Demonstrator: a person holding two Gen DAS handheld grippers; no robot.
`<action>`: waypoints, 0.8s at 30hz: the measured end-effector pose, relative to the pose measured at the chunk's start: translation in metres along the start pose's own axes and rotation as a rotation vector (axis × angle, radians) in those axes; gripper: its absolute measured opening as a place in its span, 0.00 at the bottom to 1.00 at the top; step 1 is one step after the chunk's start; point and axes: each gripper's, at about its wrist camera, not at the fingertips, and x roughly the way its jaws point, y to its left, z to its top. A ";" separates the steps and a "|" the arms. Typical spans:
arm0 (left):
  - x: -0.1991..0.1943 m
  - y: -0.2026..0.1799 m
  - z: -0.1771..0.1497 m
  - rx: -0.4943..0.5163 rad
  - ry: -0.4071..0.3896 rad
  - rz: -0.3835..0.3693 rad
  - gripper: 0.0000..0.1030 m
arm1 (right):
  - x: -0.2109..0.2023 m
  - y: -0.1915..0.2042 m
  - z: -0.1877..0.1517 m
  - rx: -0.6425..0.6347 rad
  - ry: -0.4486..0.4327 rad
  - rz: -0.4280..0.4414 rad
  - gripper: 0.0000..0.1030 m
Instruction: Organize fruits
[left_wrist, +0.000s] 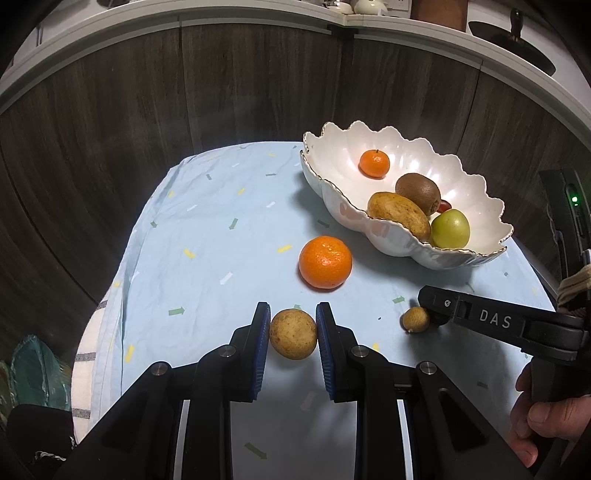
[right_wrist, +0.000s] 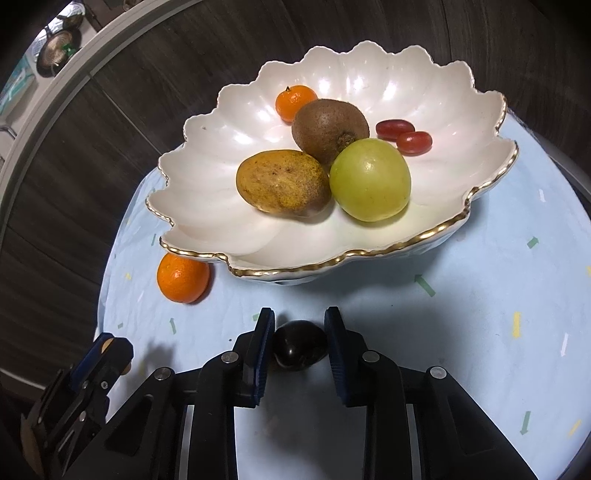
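Observation:
My left gripper (left_wrist: 293, 325) is shut on a round tan fruit (left_wrist: 293, 334) low over the blue cloth. In the right wrist view, my right gripper (right_wrist: 300, 332) has both pads against a small round fruit (right_wrist: 300, 345), which looks dark in the shadow. In the left wrist view that fruit (left_wrist: 416, 319) shows tan at the tip of the right gripper's black finger (left_wrist: 480, 314). A white scalloped bowl (right_wrist: 332, 260) with a gold rim holds a small mandarin (right_wrist: 293, 101), a kiwi (right_wrist: 328, 125), a yellow-brown fruit (right_wrist: 282, 182), a green fruit (right_wrist: 369, 179) and two red grapes (right_wrist: 404, 134). A large orange (left_wrist: 325, 262) lies on the cloth beside the bowl.
A light blue cloth (left_wrist: 207, 236) with confetti marks covers the round table. Dark wood cabinet fronts (left_wrist: 221, 85) stand behind it. A striped towel (left_wrist: 88, 354) hangs at the table's left edge. A hand (left_wrist: 535, 417) grips the right tool's handle.

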 end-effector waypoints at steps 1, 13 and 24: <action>0.000 0.000 0.000 0.000 0.000 0.000 0.25 | -0.003 0.001 0.000 -0.009 -0.006 -0.004 0.28; -0.010 -0.014 0.005 0.010 -0.010 -0.017 0.25 | -0.033 0.002 0.000 -0.061 -0.056 -0.023 0.28; -0.024 -0.033 0.015 0.026 -0.025 -0.036 0.25 | -0.068 -0.002 0.003 -0.087 -0.123 -0.027 0.28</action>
